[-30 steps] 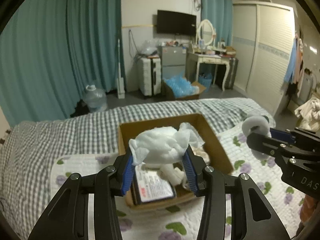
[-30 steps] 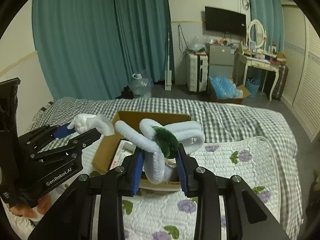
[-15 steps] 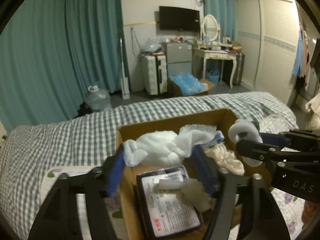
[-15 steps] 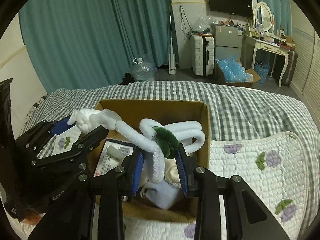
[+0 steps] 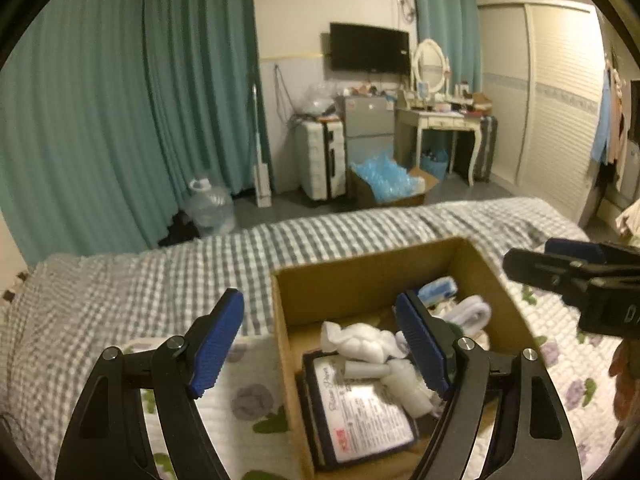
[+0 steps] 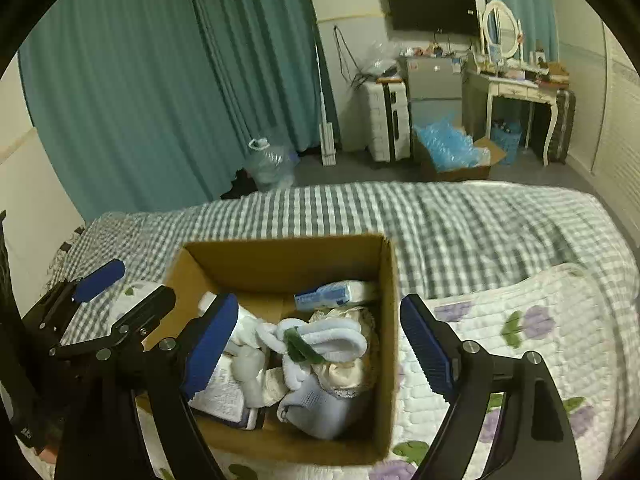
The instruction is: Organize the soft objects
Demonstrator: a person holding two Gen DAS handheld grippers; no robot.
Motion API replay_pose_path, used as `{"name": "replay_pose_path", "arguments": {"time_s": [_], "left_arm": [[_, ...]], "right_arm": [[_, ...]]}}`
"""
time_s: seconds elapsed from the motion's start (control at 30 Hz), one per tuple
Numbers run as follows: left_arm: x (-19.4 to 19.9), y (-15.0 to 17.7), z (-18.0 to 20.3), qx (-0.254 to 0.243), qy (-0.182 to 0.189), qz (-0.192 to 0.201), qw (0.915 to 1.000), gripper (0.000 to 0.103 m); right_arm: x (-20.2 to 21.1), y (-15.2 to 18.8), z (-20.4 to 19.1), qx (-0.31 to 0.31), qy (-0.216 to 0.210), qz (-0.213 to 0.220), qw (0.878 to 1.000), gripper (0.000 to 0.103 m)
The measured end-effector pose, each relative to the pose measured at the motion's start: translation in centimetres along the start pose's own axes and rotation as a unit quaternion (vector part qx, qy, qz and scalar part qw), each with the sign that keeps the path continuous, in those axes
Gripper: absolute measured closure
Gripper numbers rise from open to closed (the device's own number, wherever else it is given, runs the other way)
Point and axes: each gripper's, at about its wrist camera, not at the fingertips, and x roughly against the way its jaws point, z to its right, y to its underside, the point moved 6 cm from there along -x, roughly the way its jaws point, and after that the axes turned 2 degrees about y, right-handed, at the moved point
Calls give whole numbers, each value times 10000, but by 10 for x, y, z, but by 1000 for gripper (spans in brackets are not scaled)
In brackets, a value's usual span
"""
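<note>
Both grippers spread wide and holding nothing! The left gripper (image 5: 320, 342) hangs with its blue pads (image 5: 218, 344) splayed, one over the floral quilt (image 5: 248, 400) and one over the cardboard box (image 5: 372, 276). The right gripper (image 6: 318, 346) is just as wide apart, straddling the box's right wall (image 6: 390, 320).

Down in the box lies the crumpled white cloth (image 5: 360, 340), resting on a printed tissue pack (image 5: 360, 408) at the left side. Beside it sits the white fuzzy loop with its green tuft (image 6: 320, 342), draped over cream lacy fabric (image 6: 344, 372) and a pale blue garment (image 6: 320, 404). A blue-and-white packet (image 6: 336, 292) lies near the back wall. The box is crowded; the right gripper's left pad hides part of the white cloth from that camera.

The box stands on the bed, where the quilt meets the grey checked cover (image 6: 460, 224). Beyond the bed: teal curtains (image 5: 120, 100), a water jug (image 5: 210, 206), a white suitcase (image 5: 322, 160), a box of blue plastic (image 6: 452, 148), a dressing table (image 5: 440, 120) and a wall television (image 5: 370, 48).
</note>
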Motion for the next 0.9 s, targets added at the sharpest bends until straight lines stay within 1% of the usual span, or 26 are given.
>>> {"name": "replay_pose_path", "arguments": {"time_s": [0.03, 0.1, 0.13, 0.2, 0.23, 0.3, 0.4, 0.47, 0.57, 0.63, 0.7, 0.8, 0.9], "left_arm": [[6, -2, 0, -5, -14, 31, 10000, 24], [31, -11, 0, -35, -73, 180, 9998, 24], [43, -15, 0, -43, -102, 263, 9996, 24], [79, -27, 2, -43, -139, 496, 9987, 22], [92, -31, 2, -43, -149, 585, 9982, 14], [133, -43, 2, -42, -175, 856, 9962, 8], [190, -54, -2, -6, -208, 1307, 9912, 7], [224, -57, -2, -2, -175, 1502, 9885, 7], [270, -59, -3, 17, -172, 1793, 9837, 7], [295, -57, -2, 18, -206, 1942, 9807, 7], [318, -53, 3, 12, -110, 2073, 9782, 6], [336, -44, 11, -21, -56, 2180, 9759, 6], [340, -30, 19, -13, 2, 2201, 9755, 6]], "right_arm": [[12, -4, -1, 21, 2, 68, 10000, 20], [44, -13, -6, 111, 57, 271, 9996, 19], [63, -17, -9, 150, 72, 389, 9991, 17], [95, -25, -14, 201, 68, 594, 9980, 15], [115, -29, -17, 230, 68, 725, 9971, 14], [158, -36, -24, 299, 98, 997, 9945, 11], [215, -40, -34, 404, 143, 1354, 9899, 6], [254, -38, -40, 485, 195, 1558, 9864, 6], [299, -32, -47, 575, 281, 1850, 9806, 5], [324, -28, -51, 613, 297, 2023, 9769, 3], [344, -19, -53, 668, 273, 2151, 9739, 3], [362, -3, -54, 747, 327, 2323, 9692, 2], [367, 17, -53, 838, 387, 2435, 9655, 2]]}}
